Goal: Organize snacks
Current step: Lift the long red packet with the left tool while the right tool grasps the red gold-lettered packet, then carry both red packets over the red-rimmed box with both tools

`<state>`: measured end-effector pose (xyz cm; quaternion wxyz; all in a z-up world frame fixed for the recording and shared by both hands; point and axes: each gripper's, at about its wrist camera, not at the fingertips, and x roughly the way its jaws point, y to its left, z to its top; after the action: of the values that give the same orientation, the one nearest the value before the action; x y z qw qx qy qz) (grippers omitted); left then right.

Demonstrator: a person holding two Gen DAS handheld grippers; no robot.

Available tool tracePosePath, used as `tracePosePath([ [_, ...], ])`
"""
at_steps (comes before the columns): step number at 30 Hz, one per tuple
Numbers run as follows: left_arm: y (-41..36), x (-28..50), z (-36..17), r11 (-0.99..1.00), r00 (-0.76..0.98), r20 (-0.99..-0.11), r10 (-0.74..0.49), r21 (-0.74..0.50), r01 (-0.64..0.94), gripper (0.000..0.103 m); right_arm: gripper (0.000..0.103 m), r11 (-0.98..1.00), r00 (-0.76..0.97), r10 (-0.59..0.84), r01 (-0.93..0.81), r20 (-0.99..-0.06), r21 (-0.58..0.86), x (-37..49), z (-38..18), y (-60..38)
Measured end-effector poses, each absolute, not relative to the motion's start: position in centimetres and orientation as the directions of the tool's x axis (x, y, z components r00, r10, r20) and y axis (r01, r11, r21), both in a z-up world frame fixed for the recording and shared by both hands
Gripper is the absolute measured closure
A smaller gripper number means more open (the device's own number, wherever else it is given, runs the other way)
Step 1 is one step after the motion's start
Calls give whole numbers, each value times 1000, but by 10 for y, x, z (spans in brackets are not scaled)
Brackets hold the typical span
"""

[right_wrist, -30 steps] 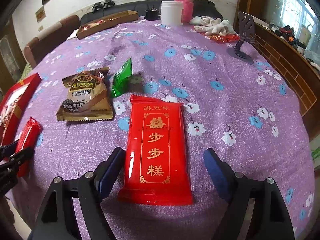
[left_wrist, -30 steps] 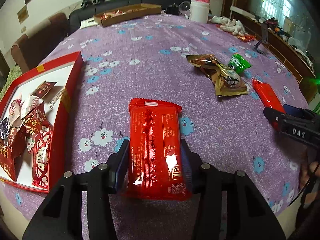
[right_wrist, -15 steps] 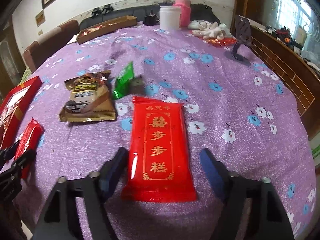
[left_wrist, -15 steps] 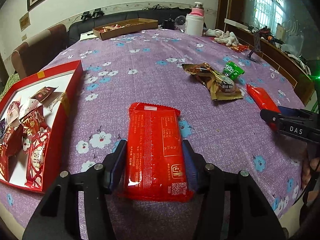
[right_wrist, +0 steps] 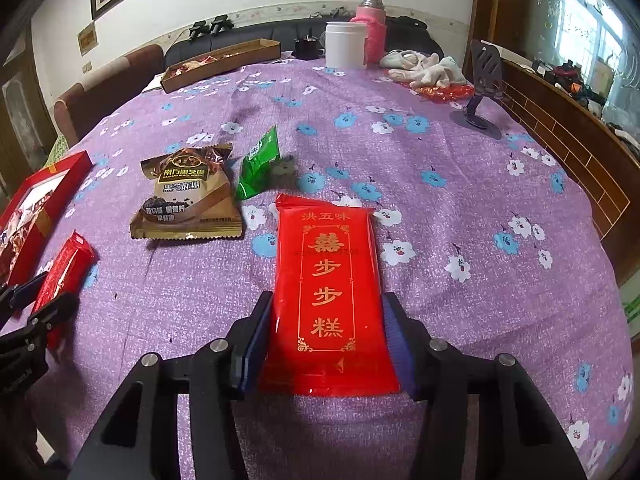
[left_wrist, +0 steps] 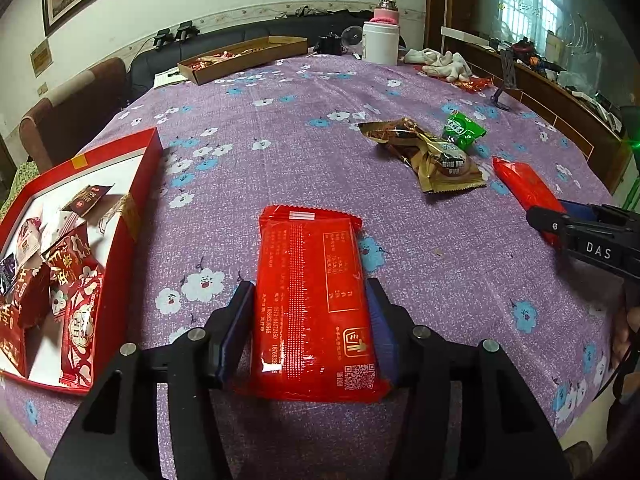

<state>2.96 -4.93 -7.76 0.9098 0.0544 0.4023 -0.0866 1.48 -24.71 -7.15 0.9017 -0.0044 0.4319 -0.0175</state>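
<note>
On the flowered cloth [left_wrist: 280,120], the red box [left_wrist: 136,216] of sorted snacks lay at nine o'clock from the left gripper [left_wrist: 308,328], whose jaws, a second earlier clamped on the left pack [left_wrist: 312,300], were opening: a gap showed at one blue pad and the pack lay flat between them, gripped no more. Across the table, the right gripper [right_wrist: 326,336] was doing the reverse, its jaws closing from wide apart until the pads stood against the sides of the right pack [right_wrist: 326,272], which lay on the cloth and showed no sign of squeeze yet. A brown pack [right_wrist: 188,196] and a green sachet [right_wrist: 260,164] waited at ten and eleven o'clock from it. Judged from this, the left pack was being let go short of the box, while the right pack looked next to be lifted.
</note>
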Motion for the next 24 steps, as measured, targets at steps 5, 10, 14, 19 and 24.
tracePosePath([
  [5, -51, 28, -78, 982, 673, -733, -97, 38, 183, 51, 53, 1000, 633, -11, 25, -774, 6, 13, -70, -252],
  [10, -51, 26, -77, 986, 676, -731, -92, 29, 165, 57, 54, 995, 636, 64, 19, -769, 98, 9, -66, -263],
  [14, -51, 27, -77, 985, 674, -734, -87, 37, 167, 57, 54, 974, 645, 163, 17, -746, 227, 2, -63, -273],
  [19, -51, 27, -77, 985, 674, -733, -89, 37, 170, 57, 54, 938, 658, 234, 41, -716, 344, -5, -68, -282],
  [24, -50, 28, -77, 987, 667, -739, -92, 21, 160, 57, 55, 903, 658, 334, -17, -675, 430, -15, -61, -274],
])
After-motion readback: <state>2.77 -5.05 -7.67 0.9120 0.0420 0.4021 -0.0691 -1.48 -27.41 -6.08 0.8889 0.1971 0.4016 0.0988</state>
